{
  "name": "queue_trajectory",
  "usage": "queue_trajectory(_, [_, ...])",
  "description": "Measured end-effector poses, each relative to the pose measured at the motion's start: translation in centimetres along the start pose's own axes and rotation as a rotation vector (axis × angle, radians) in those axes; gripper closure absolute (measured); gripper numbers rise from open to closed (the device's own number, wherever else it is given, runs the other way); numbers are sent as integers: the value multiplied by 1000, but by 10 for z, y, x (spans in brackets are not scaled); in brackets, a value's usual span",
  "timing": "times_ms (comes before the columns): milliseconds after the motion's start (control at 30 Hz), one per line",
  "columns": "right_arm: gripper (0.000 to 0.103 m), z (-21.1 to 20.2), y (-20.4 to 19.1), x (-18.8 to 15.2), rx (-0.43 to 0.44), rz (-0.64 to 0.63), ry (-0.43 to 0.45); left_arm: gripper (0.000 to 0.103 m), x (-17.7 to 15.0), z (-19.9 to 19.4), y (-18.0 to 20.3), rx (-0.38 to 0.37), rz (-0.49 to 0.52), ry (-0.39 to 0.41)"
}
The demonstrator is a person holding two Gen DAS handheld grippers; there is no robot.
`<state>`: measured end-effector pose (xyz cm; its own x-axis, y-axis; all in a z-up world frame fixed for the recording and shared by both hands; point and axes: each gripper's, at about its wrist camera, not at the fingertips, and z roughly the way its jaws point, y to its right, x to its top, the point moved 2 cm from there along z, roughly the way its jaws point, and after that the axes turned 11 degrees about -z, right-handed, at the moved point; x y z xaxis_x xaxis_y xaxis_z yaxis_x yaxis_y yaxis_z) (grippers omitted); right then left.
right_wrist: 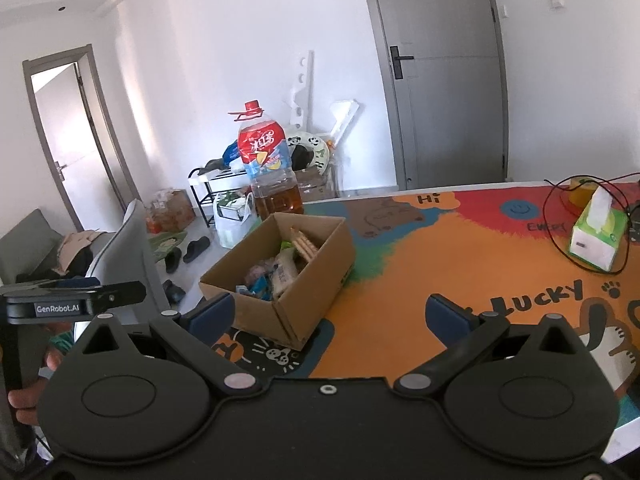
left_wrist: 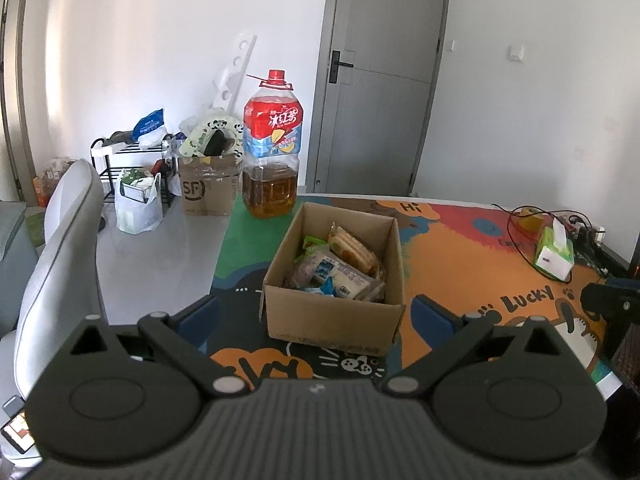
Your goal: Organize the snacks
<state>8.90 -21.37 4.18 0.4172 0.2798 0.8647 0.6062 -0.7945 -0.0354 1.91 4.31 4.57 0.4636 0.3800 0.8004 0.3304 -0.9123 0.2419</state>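
The left gripper [left_wrist: 316,312] hangs nearest the lens, its blue-padded fingers spread wide and holding nothing, just short of the near wall of the cardboard box [left_wrist: 334,320]. The right gripper [right_wrist: 328,314] is likewise spread and empty, over the bright cartoon table mat [right_wrist: 460,264] with the same box [right_wrist: 280,304] to its left. Inside the box lie the snack packets [left_wrist: 340,266]: a cracker sleeve leaning on the far wall, pale wrapped bars and a green pack (labels too small to read). Behind the box, just beside its far corner, stands a large iced-tea bottle [left_wrist: 272,148], partly full. Well apart at the right sits a tissue box [left_wrist: 554,254] with a black cable [left_wrist: 516,236] looped near it. A grey chair back [left_wrist: 60,248] flanks the table's left edge.
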Motion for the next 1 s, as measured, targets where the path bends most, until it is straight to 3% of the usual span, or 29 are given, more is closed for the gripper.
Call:
queue_trajectory(167, [0, 1, -1, -2, -4, -5, -6, 2, -3, 2, 3, 8, 37, 5])
queue_trajectory(1000, [0, 10, -6, -4, -25, -32, -23, 2, -7, 5, 3, -24, 38, -14])
